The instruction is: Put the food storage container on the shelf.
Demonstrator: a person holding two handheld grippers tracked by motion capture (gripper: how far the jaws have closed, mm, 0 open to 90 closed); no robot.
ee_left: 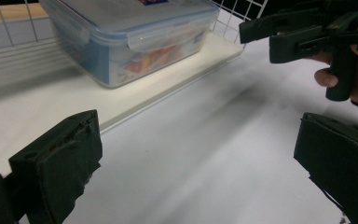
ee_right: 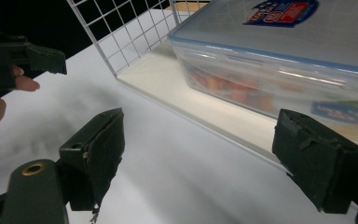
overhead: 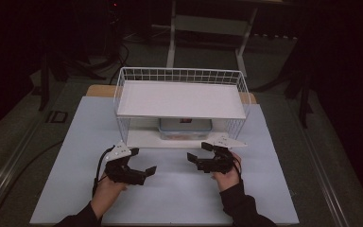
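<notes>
White wire rack (overhead: 182, 75) stands at the far middle of the desk (overhead: 264, 189). A clear lidded container (overhead: 185, 128) sits on the rack's lower shelf, under the upper shelf, coloured contents inside. Left gripper (overhead: 139, 173) and right gripper (overhead: 197, 154) hover above the desk just in front of the rack, pointing toward each other. Both sets of jaws wide apart, holding nothing.
</notes>
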